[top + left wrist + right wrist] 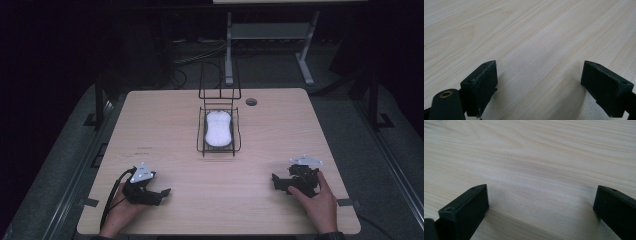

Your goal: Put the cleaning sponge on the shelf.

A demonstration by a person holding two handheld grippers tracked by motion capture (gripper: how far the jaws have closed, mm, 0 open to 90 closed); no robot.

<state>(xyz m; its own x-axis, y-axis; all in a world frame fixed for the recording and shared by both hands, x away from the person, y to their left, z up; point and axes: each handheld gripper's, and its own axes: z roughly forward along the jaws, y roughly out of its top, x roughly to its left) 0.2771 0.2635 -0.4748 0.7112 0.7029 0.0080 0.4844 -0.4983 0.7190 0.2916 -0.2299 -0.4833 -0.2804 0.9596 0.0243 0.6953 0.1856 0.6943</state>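
1. I judge nothing is in hand yet: my left gripper rests on the near left of the table and my right gripper on the near right, both with jaws spread wide and empty over bare wood.
2. The likely target, a white peanut-shaped object, lies in a black wire basket at the table's middle, towards the far edge, well apart from both tools.
3. Next I would reach forward, probably to the basket.
4. The tabletop is pale, smooth woodgrain; my jaws are matte black blocks; the object looks soft and rounded, the basket thin and rigid.
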